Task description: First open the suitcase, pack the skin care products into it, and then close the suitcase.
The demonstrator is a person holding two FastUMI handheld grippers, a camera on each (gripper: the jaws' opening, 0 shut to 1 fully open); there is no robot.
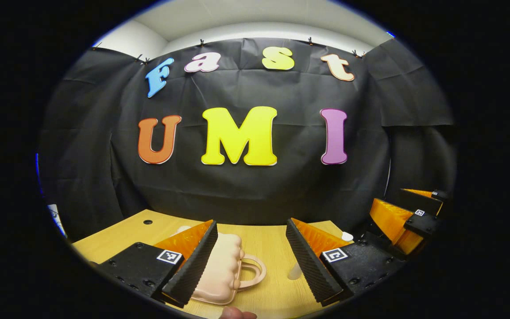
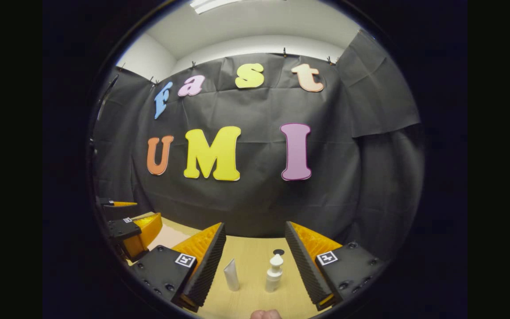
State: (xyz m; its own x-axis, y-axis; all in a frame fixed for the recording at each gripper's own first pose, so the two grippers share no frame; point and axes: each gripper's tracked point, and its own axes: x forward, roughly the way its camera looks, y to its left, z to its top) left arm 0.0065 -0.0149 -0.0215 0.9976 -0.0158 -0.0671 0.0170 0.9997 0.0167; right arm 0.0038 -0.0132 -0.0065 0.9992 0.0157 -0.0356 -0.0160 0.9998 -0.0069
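Both tools are spread wide with nothing between their fingers. Seen in the left gripper view, the left tool [image 1: 250, 257] hangs above the wooden counter [image 1: 272, 239], over a small pale pink suitcase [image 1: 219, 270] that lies flat and closed, its looped handle pointing toward the gap between the fingers; the near finger hides part of the case. Beyond the suitcase's handle side, the right tool [image 1: 407, 217] shows at the edge of that view, also spread.

Seen in the right gripper view, the right tool [image 2: 255, 261] frames two skin care products standing on the counter [image 2: 255, 248]: a white tube [image 2: 231, 274] and, just beside it, a white pump bottle [image 2: 274, 274], both upright and apart from the fingers. A small dark hole [image 2: 278, 252] sits in the counter behind the bottle. The left tool [image 2: 133, 230] appears off past the tube.
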